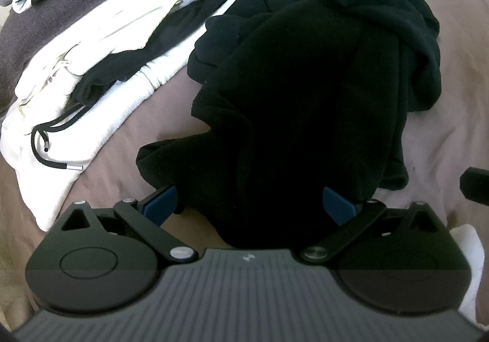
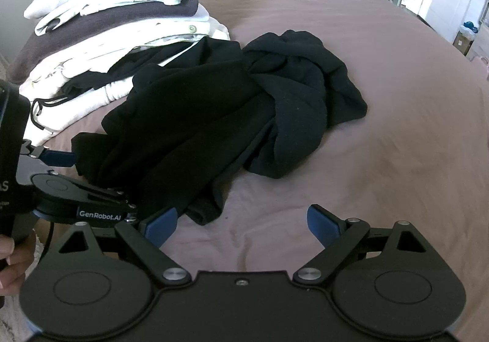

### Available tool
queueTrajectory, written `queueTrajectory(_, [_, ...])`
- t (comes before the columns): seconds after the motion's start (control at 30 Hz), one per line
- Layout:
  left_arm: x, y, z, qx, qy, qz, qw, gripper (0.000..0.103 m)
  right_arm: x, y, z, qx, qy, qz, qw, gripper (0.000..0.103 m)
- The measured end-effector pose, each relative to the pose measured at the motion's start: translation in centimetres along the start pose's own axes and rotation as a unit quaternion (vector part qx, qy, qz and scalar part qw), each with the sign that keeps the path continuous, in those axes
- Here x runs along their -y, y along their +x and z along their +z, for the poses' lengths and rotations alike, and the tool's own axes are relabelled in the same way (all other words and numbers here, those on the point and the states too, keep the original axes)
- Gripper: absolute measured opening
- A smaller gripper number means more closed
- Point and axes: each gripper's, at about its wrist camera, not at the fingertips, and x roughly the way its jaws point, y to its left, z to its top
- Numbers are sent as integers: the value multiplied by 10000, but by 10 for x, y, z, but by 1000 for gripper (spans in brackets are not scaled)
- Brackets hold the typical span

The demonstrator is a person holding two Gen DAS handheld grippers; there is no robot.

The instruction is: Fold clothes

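Folded stack (image 2: pixel 116 20) sits upper left; black garment (image 2: pixel 214 115) lies crumpled mid-frame on the bed (image 2: pixel 382 128), unfolded. Left gripper (image 1: pixel 249 204) jaws spread around its edge, right gripper (image 2: pixel 241 224) released, empty.

A crumpled garment (image 2: pixel 232 103) lies on the bed (image 2: pixel 382 134), bunched at its far end and stretching toward the near left. To its left and partly behind it, a stack of folded clothes (image 2: pixel 116 27) rests on the bed, with a drawstring (image 1: pixel 52 152) trailing over its near edge. The left claw (image 1: pixel 250 204) straddles the garment's near end. The right claw (image 2: pixel 241 224) sits over the bed, just right of the garment's near corner.
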Motion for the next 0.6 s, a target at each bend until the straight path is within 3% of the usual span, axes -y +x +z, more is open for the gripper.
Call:
queueTrajectory(0.33, [-8, 1, 2, 31, -171, 0, 9998, 103, 5, 5, 1, 6, 48, 48, 10000, 95])
queueTrajectory(0.5, [-30, 3, 6, 57, -622, -269, 9977, 103, 17, 7, 0, 335, 90, 441, 9984, 95])
queueTrajectory(0.6, [-44, 4, 10, 202, -832, -213, 9961, 103, 24, 11, 1, 603, 34, 532, 9968, 95])
